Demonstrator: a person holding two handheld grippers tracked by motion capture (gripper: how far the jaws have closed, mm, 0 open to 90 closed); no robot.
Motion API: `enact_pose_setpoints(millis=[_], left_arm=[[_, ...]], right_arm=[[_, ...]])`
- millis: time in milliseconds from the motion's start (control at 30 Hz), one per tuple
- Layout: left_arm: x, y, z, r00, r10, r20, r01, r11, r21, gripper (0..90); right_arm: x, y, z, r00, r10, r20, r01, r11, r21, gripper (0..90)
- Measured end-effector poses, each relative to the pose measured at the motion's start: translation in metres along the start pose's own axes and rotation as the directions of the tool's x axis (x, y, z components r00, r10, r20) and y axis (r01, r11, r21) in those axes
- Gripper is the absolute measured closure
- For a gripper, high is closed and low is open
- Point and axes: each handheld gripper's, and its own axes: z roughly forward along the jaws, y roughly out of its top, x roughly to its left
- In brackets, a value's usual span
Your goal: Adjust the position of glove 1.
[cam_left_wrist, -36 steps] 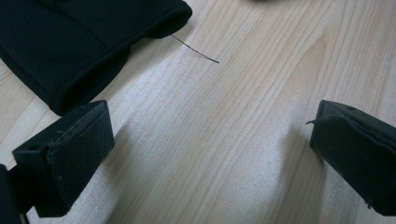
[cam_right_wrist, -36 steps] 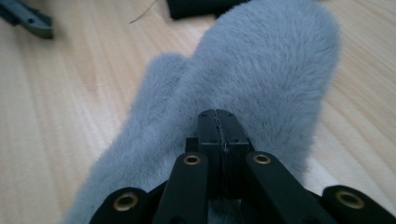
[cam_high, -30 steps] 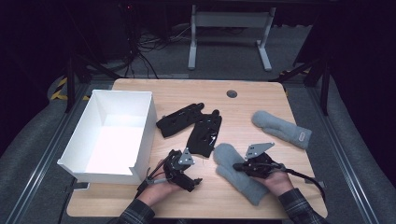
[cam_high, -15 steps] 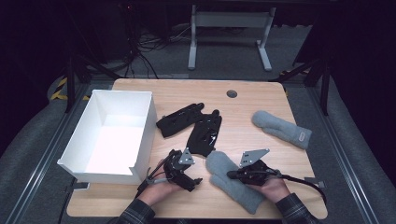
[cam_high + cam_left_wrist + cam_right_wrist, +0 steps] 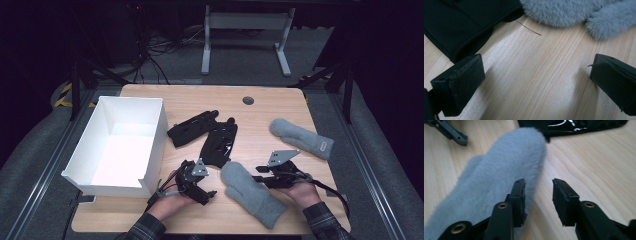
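At the wooden table (image 5: 280,107) we worked beside 1 white box (image 5: 150,132), which stood open at the left edge with nothing visible inside. Of gloves we counted 4: 2 grey mittens and 2 black gloves. The near grey mitten (image 5: 252,192) lay flat at the front of the table, between our 2 hands, its long axis running from its rounded tip near the centre down toward the front right. It sat just left of the right gripper (image 5: 261,174), the nearer of our 2 tools, whose jaws had just been opening and stood part-way apart; in the right gripper view 1 jaw lay against the mitten's fur, nothing pinched between them. The left gripper (image 5: 209,194) held its jaws spread wide over bare wood. The far grey mitten (image 5: 300,138) rested well apart at the right, and the 2 black gloves (image 5: 220,145) overlapped near the centre.
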Motion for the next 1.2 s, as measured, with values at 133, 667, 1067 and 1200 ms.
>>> enact_pose_setpoints(millis=[133,667,1067,1200], left_arm=[[0.0,0.0,0.0,1.0,0.0,-0.001,0.0,1.0,0.0,0.0],[0.0,0.0,0.0,1.0,0.001,0.0,-0.001,1.0,0.0,0.0],[0.0,0.0,0.0,1.0,0.001,-0.001,-0.001,1.0,-0.001,0.0],[0.0,0.0,0.0,1.0,0.001,0.0,-0.001,1.0,0.0,0.0]], right_arm=[[-0.011,-0.003,-0.005,0.9998,0.012,0.018,-0.012,1.0,0.0,70.3],[-0.069,-0.014,-0.037,0.987,0.102,0.124,-0.098,0.994,-0.043,81.2],[-0.119,-0.023,-0.053,0.9535,0.194,0.231,-0.182,0.981,-0.073,90.0],[-0.137,-0.023,-0.057,0.9371,0.226,0.266,-0.211,0.974,-0.083,90.0]])
